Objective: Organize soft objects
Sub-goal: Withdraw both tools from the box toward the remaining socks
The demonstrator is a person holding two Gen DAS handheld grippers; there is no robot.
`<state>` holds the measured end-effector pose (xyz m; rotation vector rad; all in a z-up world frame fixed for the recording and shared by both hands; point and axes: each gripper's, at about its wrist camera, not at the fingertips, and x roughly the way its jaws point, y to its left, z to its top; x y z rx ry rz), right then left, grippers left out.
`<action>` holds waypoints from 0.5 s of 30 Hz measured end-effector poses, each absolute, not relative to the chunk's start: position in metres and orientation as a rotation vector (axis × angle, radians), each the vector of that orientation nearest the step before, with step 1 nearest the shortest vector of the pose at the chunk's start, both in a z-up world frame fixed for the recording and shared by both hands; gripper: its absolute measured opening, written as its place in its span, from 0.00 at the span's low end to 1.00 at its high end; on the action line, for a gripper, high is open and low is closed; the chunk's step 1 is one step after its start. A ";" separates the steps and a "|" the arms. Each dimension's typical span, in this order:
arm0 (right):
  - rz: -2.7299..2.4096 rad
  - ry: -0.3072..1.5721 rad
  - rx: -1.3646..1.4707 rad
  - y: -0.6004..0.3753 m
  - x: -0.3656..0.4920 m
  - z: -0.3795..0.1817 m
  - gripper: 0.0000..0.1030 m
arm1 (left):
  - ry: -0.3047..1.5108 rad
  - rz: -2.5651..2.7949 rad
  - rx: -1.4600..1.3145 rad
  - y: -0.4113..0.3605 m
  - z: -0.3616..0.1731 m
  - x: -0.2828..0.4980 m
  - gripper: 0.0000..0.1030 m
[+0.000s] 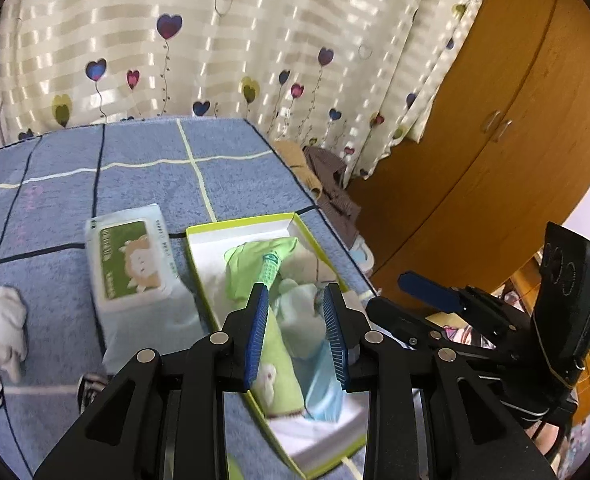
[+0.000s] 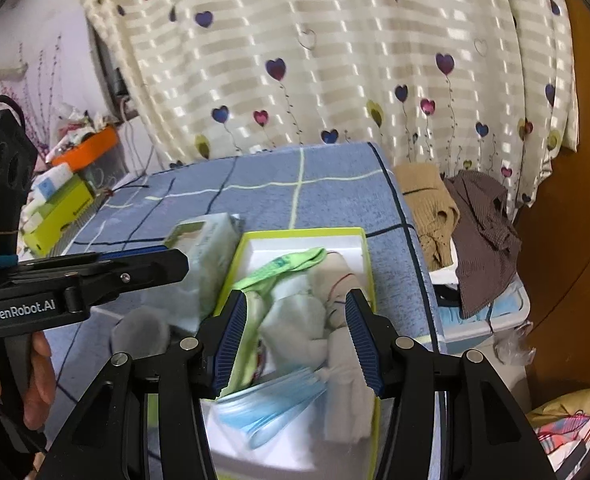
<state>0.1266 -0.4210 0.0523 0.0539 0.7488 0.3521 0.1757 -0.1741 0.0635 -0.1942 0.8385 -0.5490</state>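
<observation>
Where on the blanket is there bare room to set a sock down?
The far half of the blanket, between the curtain and the wipes pack, is bare. So is the strip between the white socks and the pack. The box is crowded with socks and masks.

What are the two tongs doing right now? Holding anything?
Left tongs: open, holding nothing, above the box.
Right tongs: open, holding nothing.

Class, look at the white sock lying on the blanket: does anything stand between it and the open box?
Yes. The tissue pack lies between the white sock and the box, beside the box's left wall.
</observation>
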 end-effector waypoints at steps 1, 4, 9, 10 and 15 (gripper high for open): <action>0.356 0.745 0.050 -0.418 0.123 0.055 0.50 | 0.829 -0.546 -0.194 -0.172 0.066 0.170 0.29; 0.369 0.730 0.041 -0.407 0.107 0.063 0.50 | 0.801 -0.533 -0.189 -0.161 0.071 0.150 0.29; 0.386 0.726 0.035 -0.392 0.086 0.068 0.50 | 0.786 -0.488 -0.197 -0.142 0.073 0.125 0.29; 0.390 0.723 0.035 -0.389 0.081 0.069 0.50 | 0.779 -0.491 -0.209 -0.137 0.074 0.119 0.29; 0.409 0.718 0.026 -0.375 0.066 0.073 0.50 | 0.760 -0.461 -0.208 -0.121 0.073 0.098 0.29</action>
